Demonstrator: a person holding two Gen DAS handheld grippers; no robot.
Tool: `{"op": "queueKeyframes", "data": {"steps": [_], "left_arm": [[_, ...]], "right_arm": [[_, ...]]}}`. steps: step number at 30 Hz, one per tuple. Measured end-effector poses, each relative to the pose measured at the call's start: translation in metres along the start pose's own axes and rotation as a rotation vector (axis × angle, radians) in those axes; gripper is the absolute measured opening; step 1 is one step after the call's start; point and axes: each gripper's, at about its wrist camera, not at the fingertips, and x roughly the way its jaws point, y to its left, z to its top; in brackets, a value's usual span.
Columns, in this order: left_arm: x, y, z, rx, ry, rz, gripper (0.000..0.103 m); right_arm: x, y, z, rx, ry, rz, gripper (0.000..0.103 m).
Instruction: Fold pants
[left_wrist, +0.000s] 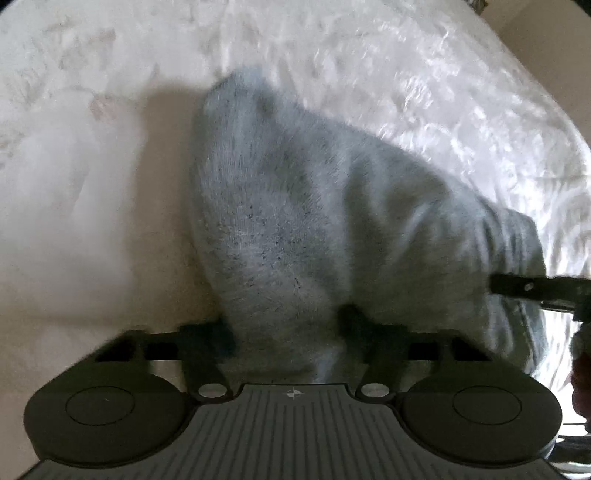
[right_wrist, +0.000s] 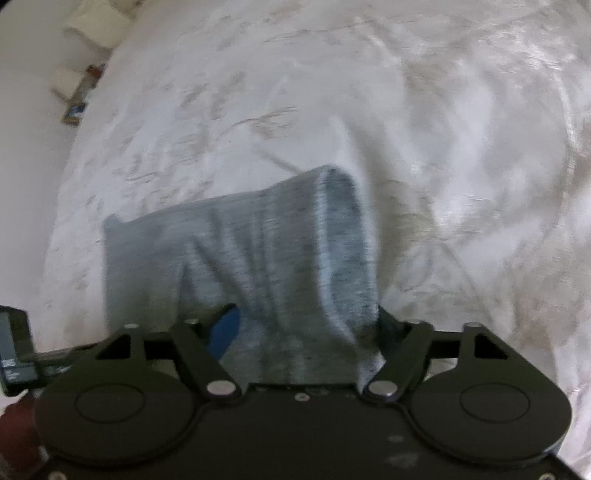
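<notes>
Grey knit pants (left_wrist: 314, 206) hang bunched over a white patterned bed cover (left_wrist: 92, 184). My left gripper (left_wrist: 288, 332) is shut on the pants' near edge; cloth hides its fingertips. The right gripper shows at the right edge of the left wrist view (left_wrist: 535, 288), gripping the pants' other end. In the right wrist view the pants (right_wrist: 266, 258) drape away from my right gripper (right_wrist: 306, 332), which is shut on them, a blue pad (right_wrist: 223, 332) showing on its left finger. Both views are motion-blurred.
The bed cover (right_wrist: 443, 147) fills both views. Its left edge drops to a pale floor with small boxes and items (right_wrist: 81, 85). The left gripper's body shows at the left edge of the right wrist view (right_wrist: 14, 347).
</notes>
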Motion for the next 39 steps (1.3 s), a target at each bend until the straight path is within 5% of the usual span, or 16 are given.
{"op": "queueKeyframes", "data": {"steps": [2,7,15,24,27,28,30,31,39], "left_arm": [[-0.010,-0.005,-0.002,0.033,-0.023,0.019,0.029],[-0.043,0.003,-0.004,0.046,-0.084,0.019,0.016],[-0.116,0.064,0.005,0.012,-0.235,0.085,0.014],[-0.178,0.198,0.027,-0.083,-0.298,0.272,0.017],[-0.165,0.234,0.031,-0.140,-0.242,0.388,0.017],[-0.161,0.243,0.030,-0.160,-0.231,0.417,0.017],[-0.162,0.251,0.027,-0.175,-0.230,0.433,0.017],[-0.164,0.250,0.026,-0.169,-0.235,0.432,0.017],[-0.144,0.210,0.012,-0.041,-0.236,0.284,0.017]], "right_arm": [[-0.004,0.019,0.001,-0.064,-0.003,-0.022,0.031],[-0.027,0.062,-0.002,-0.179,-0.061,-0.042,0.027],[-0.037,0.166,0.008,-0.277,-0.110,0.123,0.026],[0.041,0.319,0.039,-0.367,-0.060,0.305,0.026],[0.087,0.340,0.053,-0.345,-0.060,0.227,0.034],[0.104,0.342,0.059,-0.335,-0.053,0.148,0.034],[0.135,0.348,0.064,-0.375,-0.079,-0.151,0.034],[0.140,0.350,0.063,-0.403,-0.098,-0.215,0.034],[0.124,0.397,0.022,-0.519,-0.117,-0.074,0.034]]}}
